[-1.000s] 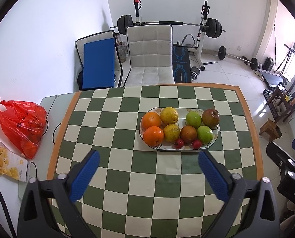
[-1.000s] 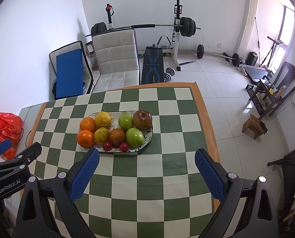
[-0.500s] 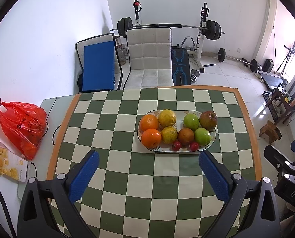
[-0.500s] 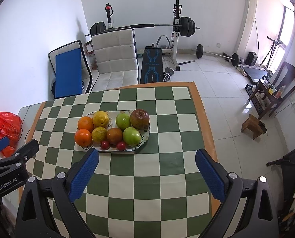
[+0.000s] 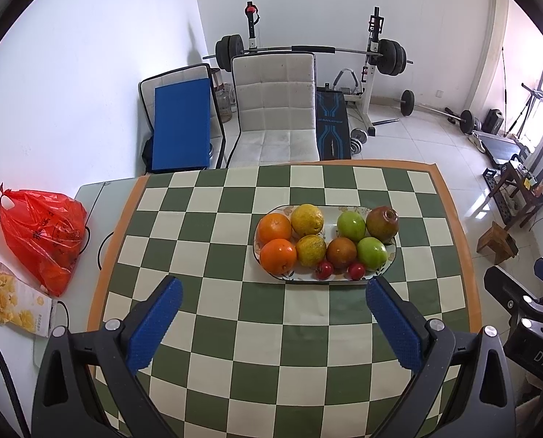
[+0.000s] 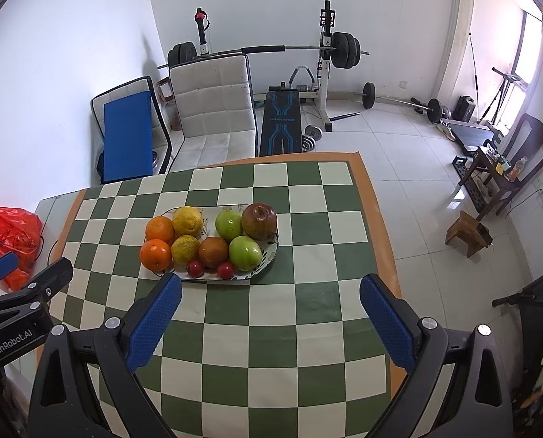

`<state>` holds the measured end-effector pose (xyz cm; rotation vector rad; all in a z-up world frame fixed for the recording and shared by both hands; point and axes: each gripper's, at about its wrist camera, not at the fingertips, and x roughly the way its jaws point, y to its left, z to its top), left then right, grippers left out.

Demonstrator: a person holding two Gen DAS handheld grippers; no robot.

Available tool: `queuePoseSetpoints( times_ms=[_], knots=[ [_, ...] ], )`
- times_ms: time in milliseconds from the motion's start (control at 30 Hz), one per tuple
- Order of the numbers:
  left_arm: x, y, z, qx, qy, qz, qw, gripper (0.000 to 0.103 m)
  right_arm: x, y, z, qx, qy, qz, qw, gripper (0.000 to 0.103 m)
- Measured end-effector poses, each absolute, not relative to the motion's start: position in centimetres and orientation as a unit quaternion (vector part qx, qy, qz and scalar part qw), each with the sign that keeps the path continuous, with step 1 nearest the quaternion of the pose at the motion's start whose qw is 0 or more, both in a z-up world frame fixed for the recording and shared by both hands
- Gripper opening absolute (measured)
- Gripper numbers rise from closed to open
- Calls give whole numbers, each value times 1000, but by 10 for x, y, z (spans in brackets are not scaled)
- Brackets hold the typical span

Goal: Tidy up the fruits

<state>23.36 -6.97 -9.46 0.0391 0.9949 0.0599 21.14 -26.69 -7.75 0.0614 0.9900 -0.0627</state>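
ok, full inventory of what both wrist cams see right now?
plate: 1, white patterned, on the checkered cloth
oranges: 2, orange, plate's left end
lemons: 2, yellow, beside the oranges
green apples: 2, green, right half of the plate
pomegranate: 1, red-brown, far right
brown round fruit: 1, near centre
small red fruits: 2, near rim
tablecloth: 1, green and cream checks, orange border
plastic bag: 1, red, left of the cloth
snack box: 1, yellow, near the bag
chair: 1, white, behind the table
left gripper: open, empty
right gripper: open, empty
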Motion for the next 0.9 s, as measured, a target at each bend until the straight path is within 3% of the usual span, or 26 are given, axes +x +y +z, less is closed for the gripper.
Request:
queuePoseSetpoints(
  times_ms=[900],
  knots=[
    [233,-69,-93,18,476,29,879,103,217,-260,-74,22,473,-25,880,102]
  ],
)
